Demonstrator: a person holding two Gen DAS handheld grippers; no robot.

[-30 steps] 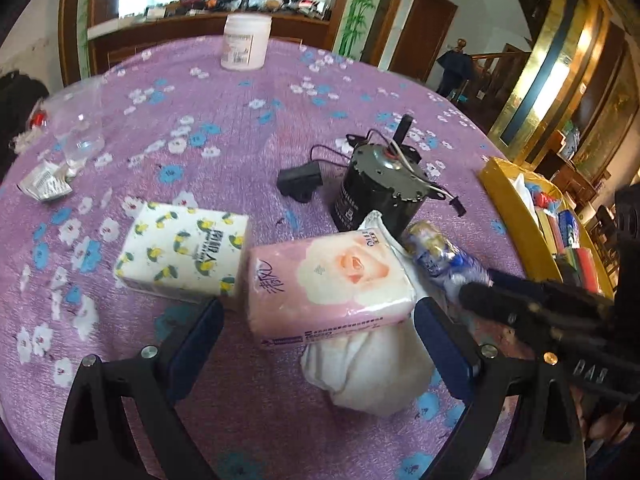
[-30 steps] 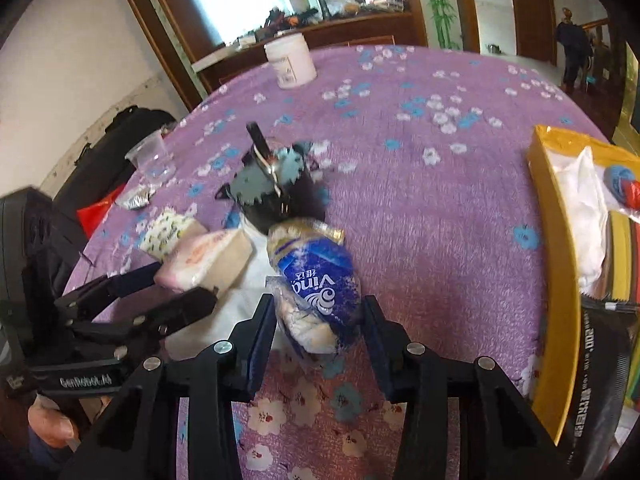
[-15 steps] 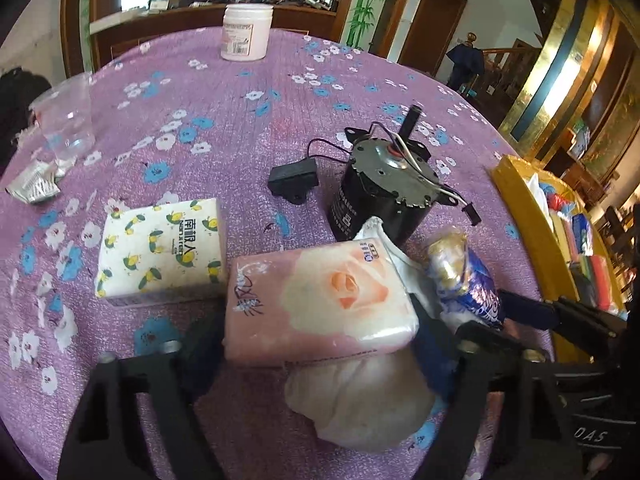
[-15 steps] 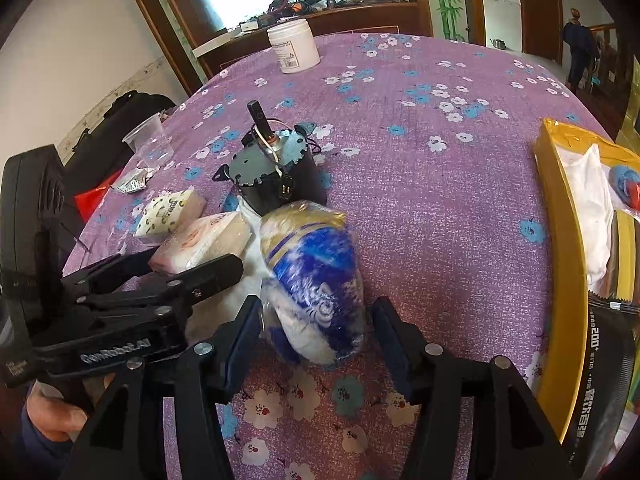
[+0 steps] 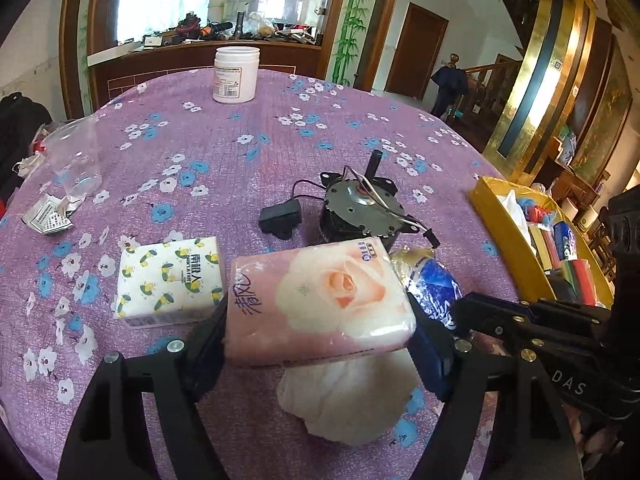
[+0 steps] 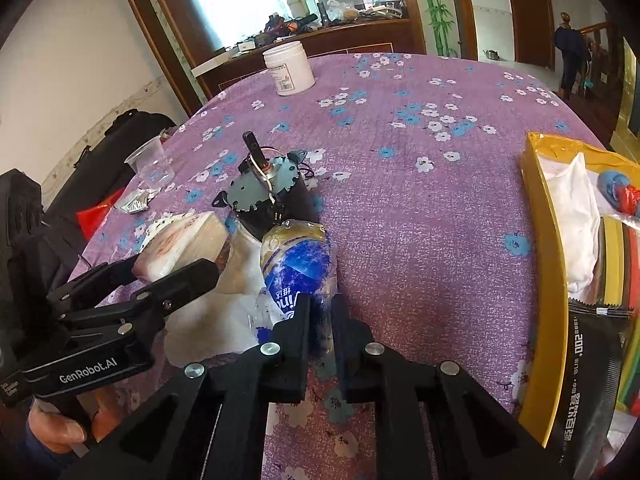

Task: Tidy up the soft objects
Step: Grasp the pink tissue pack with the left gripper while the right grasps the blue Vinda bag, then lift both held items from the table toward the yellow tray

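Your left tongs (image 5: 318, 344) are clamped on the pink rose-print tissue pack (image 5: 320, 300), one finger pressed against each short end, in the lower centre of the left wrist view. The pack sits above a crumpled white cloth (image 5: 352, 396) that lies on the purple flowered surface (image 5: 240, 152); whether the pack touches the cloth cannot be told. Just left of the pink pack lies a white lemon-print tissue pack (image 5: 168, 280), flat on the surface.

Your right tongs (image 6: 320, 320) are pinched nearly closed on the near end of the blue-and-gold Vinda tissue pack (image 6: 298, 264), in the lower centre of the right wrist view. Its far end reaches up to a black electric motor (image 6: 264, 196), which stands upright with its shaft pointing up and a small black wired box (image 5: 280, 218) beside it.

At the right edge of both views you have a yellow tray (image 6: 548, 264) holding white cloth and colourful items. A white plastic jar (image 5: 236, 76) stands at the top centre, a clear plastic cup (image 5: 74, 156) at the left, with a crumpled foil wrapper (image 5: 48, 216) below it.
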